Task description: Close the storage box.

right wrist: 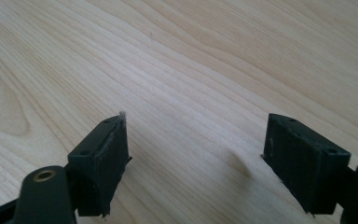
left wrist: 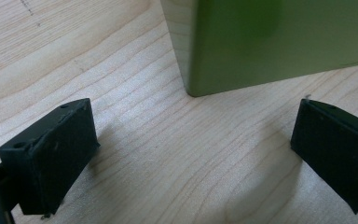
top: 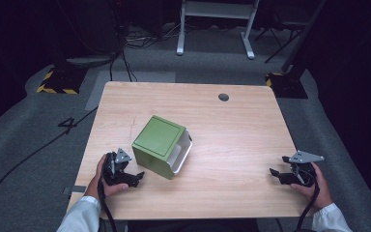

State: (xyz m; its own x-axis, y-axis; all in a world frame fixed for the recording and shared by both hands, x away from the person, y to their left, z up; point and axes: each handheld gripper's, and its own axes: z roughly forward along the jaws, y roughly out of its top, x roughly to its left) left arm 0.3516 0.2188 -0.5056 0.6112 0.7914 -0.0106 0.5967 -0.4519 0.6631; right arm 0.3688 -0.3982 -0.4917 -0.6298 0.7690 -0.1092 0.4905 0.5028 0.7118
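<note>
— What are you seeing from where you're standing?

— A green box [top: 160, 143] is lying tipped on the wooden tabletop [top: 232, 125], left of centre, its white inside facing toward the right.

— And the left gripper [top: 136, 177]?

— It's sitting low at the near left edge, just beside the box. Its fingers [left wrist: 51, 154] are spreading wide over bare wood, gripping nothing, and a corner of the green box [left wrist: 270, 42] is standing just beyond them, not touching.

— The right gripper [top: 276, 174]?

— It's resting well apart from the box, near the right edge, pointing inward. Its fingers [right wrist: 103, 161] are gaping too, with wood grain showing between them, holding nothing.
</note>
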